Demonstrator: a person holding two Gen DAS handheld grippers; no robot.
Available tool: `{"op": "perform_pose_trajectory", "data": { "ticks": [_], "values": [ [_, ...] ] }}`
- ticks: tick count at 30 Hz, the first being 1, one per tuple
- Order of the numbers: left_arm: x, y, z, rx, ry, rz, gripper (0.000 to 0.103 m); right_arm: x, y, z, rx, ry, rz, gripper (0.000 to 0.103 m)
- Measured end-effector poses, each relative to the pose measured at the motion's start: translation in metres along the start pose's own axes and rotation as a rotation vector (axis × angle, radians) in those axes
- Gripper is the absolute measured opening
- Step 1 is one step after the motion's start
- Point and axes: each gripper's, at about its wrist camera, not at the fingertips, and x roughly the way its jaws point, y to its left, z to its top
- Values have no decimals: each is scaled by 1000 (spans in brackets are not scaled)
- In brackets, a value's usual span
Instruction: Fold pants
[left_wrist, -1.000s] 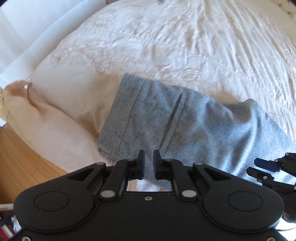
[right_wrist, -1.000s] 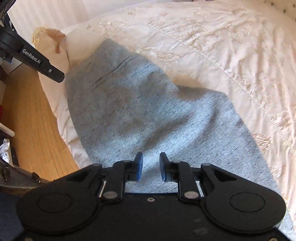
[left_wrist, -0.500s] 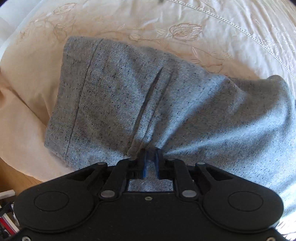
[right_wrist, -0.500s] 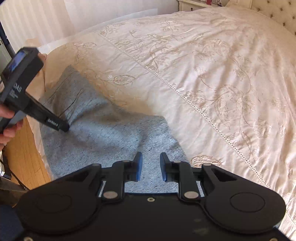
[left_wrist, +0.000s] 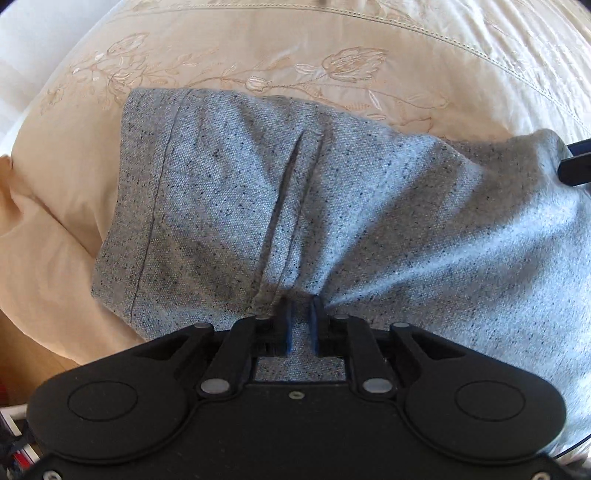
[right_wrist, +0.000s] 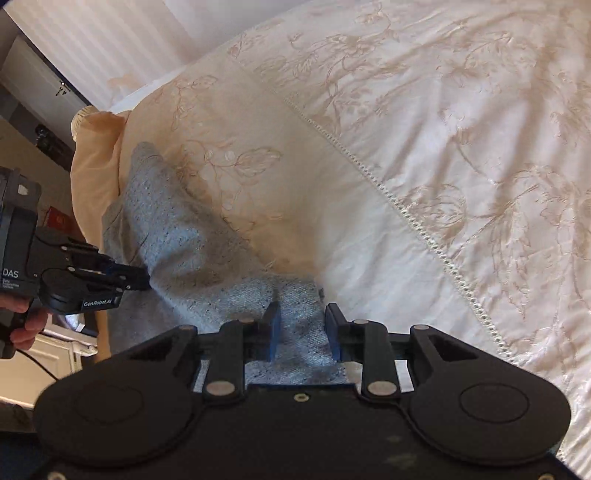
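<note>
Grey speckled pants (left_wrist: 369, 206) lie on the embroidered cream bed cover (left_wrist: 295, 48), hem to the left. My left gripper (left_wrist: 301, 314) points steeply down and is shut on a pinched fold of the pants, with creases running to its fingertips. In the right wrist view the pants (right_wrist: 177, 240) stretch away to the left, where the left gripper (right_wrist: 142, 278) bites their near edge. My right gripper (right_wrist: 303, 325) hovers over the pants' right end; its jaws are opening, cloth shows between them, and the pads do not press on it.
The bed cover (right_wrist: 443, 147) spreads wide to the right and beyond. A peach pillow (right_wrist: 96, 155) sits at the bed's left corner. A person's hand (right_wrist: 26, 325) holds the left gripper's handle. Furniture and floor lie past the bed's left edge.
My left gripper has come down onto the pants and closed on a fold. My right gripper has moved right along the pants to their end, and its jaws have widened.
</note>
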Motion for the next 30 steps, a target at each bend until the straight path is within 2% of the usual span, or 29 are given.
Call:
{"op": "perform_pose_trajectory", "data": {
  "ticks": [2, 6, 8, 10, 12, 15, 20, 24, 25, 26, 27, 30],
  "values": [
    [-1, -6, -1, 43, -7, 4, 21, -4, 14, -5, -61, -8, 40, 30],
    [0, 2, 4, 11, 6, -28, 21, -15, 57, -23, -230, -34, 58, 30],
    [2, 9, 8, 0, 12, -39, 21, -12, 71, -32, -312, -34, 28, 30],
    [2, 10, 9, 13, 14, -39, 21, -7, 73, -33, -336, -50, -36, 30],
    [5, 17, 12, 33, 15, -38, 21, -3, 66, -28, -288, -64, -61, 30],
    [4, 15, 13, 53, 13, -41, 21, 3, 48, -14, -172, -64, 5, 30],
    [2, 13, 11, 60, 0, -58, 21, 5, 28, -3, -60, -96, 4, 30],
    [8, 21, 8, 60, -7, -73, 21, 10, 14, -3, 23, -87, 47, 30],
    [8, 22, 7, 60, -8, -76, 21, 9, 14, -3, 19, -81, 37, 21],
    [8, 23, 7, 61, -8, -79, 21, 8, 18, -3, -11, -73, -2, 3],
    [8, 24, 7, 61, -8, -82, 21, 2, 27, -3, -75, -88, -39, 2],
    [6, 27, 5, 62, -12, -91, 21, -33, 67, -4, -274, -246, -192, 2]
  ]
}}
